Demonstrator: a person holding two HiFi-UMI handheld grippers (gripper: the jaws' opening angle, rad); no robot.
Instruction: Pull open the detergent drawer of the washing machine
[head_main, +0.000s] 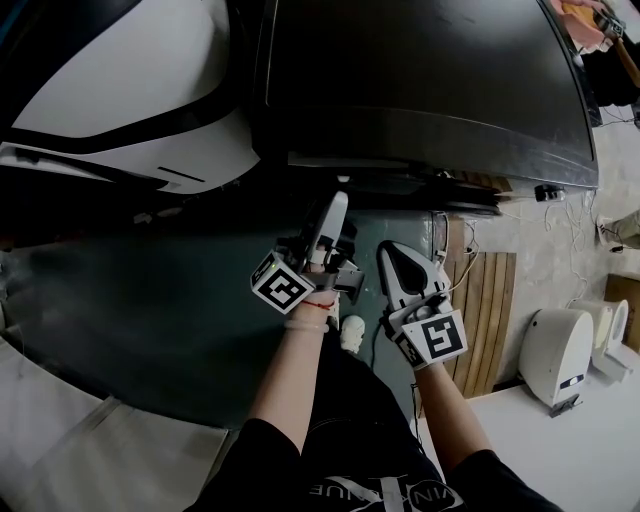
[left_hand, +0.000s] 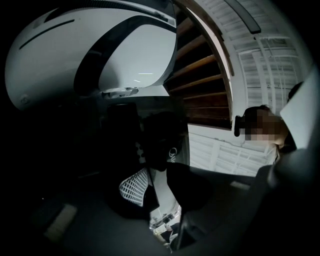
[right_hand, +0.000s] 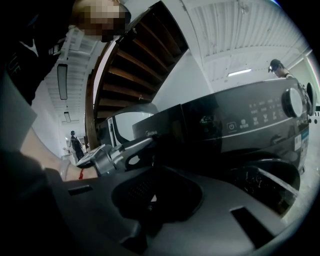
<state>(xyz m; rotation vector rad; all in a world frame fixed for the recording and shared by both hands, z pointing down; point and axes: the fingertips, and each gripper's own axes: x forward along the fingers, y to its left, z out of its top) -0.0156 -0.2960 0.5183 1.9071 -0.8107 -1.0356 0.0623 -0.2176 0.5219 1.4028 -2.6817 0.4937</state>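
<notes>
Now, reaching in
Left gripper is hanging open at the detergent drawer (top-left corner of the washing machine); right gripper is clenched, empty. Next: pinching, pulling.

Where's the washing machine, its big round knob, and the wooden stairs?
washing machine (right_hand: 250, 132): right gripper view, dark control panel.
round knob (right_hand: 292, 102): right gripper view, middle of its face.
wooden stairs (right_hand: 125, 75): right gripper view, brown underside.

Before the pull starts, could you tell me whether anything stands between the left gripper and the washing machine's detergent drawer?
Nothing visible does. The left gripper reaches the upper left front of the dark grey washing machine; the drawer itself is lost in shadow. The right gripper hangs beside, not across.
</notes>
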